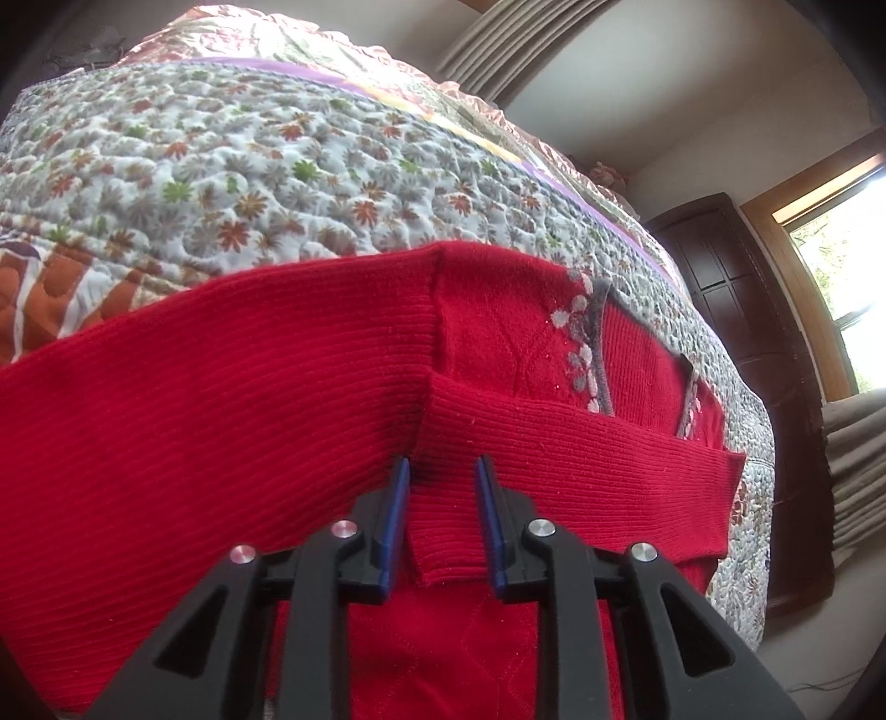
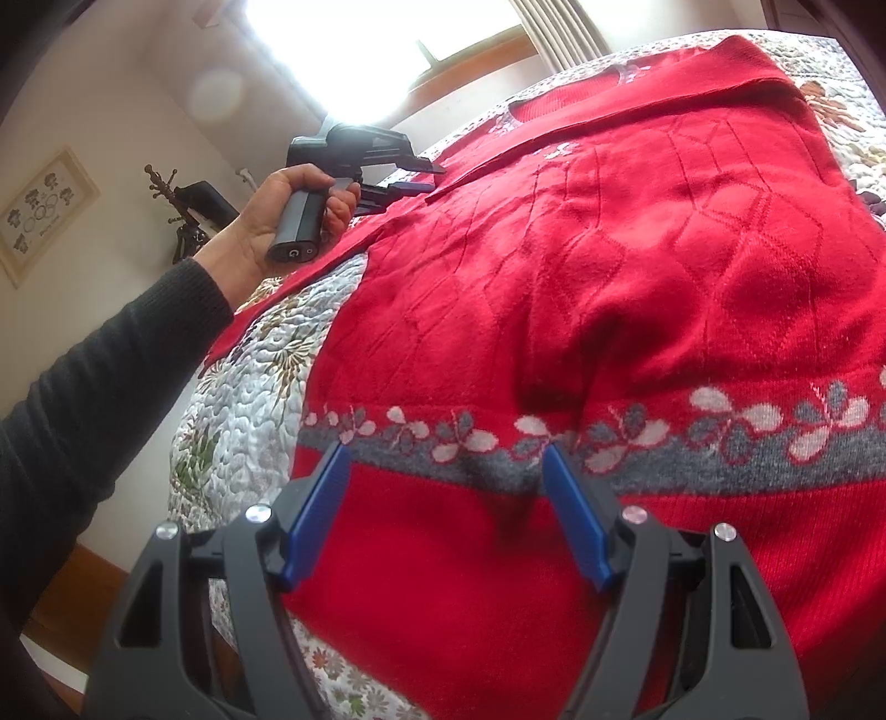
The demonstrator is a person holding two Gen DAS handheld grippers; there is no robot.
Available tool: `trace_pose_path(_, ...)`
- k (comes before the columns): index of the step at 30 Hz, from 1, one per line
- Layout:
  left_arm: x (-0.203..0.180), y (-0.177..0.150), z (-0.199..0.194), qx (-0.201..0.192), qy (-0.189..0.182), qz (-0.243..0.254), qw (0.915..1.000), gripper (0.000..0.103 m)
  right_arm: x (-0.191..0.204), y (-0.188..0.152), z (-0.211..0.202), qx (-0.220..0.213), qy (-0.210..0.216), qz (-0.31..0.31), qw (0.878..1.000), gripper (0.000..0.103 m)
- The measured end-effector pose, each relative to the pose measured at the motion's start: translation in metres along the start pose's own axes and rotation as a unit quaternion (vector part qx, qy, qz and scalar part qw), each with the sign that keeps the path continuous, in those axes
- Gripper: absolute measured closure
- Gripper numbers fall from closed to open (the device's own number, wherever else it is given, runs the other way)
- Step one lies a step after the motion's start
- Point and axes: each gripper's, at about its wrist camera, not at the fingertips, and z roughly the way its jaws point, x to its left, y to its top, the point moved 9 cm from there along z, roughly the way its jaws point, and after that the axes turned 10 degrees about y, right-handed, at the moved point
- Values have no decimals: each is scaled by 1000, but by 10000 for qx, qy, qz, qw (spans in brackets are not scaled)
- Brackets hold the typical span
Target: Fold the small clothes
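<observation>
- Red sweater [image 2: 581, 288] lies spread flat on a floral quilt [image 1: 232, 177] covering a bed; grey band with white flower pattern [image 2: 609, 443] runs across its hem.
- Right wrist view: right gripper [image 2: 446, 473] hovers low over the near hem, blue-padded fingers [image 2: 321, 509] spread wide apart, nothing between them; whether the tips touch the knit I cannot tell.
- Left wrist view: left gripper [image 1: 443, 471] is at the sweater's sleeve, folded across the body; the ribbed cuff [image 1: 448, 531] sits between the blue pads [image 1: 396, 526].
- Left jaws are partly parted, a narrow gap on each side of the cuff, so not pinching it.
- Sleeve fold [image 1: 581, 437] runs to the right across the chest toward the grey-trimmed neckline [image 1: 601, 343].
- In the right wrist view, far left: a hand [image 2: 277, 221] in a dark sleeve [image 2: 111, 360] holds the left gripper [image 2: 421, 177] by its handle at the sweater's far-left edge.
- Background: bright window [image 2: 360, 44], framed picture [image 2: 44, 210] on the wall, coat stand [image 2: 183, 216], dark wooden cabinet [image 1: 747, 310], curtains [image 1: 520, 50].
</observation>
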Motion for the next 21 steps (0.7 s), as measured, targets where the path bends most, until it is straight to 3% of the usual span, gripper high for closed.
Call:
trace_pose_path(2,1,4,-10,-155,12,-2,9999,80,0,0,0,-4,18,7,10000,31)
trace_pose_path(11,-2,-2,10,132,367,185,9991,76,3,-1,-1,-35,28,34,10000,31)
trace_pose_path(13,-5,-4,11,131,525,349,9979,82,3,-3,0,-20,18,38,10000,31)
trace_pose_path(14,-6,-4,12,105,663,434,9968,95,2,-3,0,-13,13,38,10000,31)
trace_pose_path(21,-10,2,2,-326,994,425,9936,100,5,-4,1,-41,47,82,9999,31)
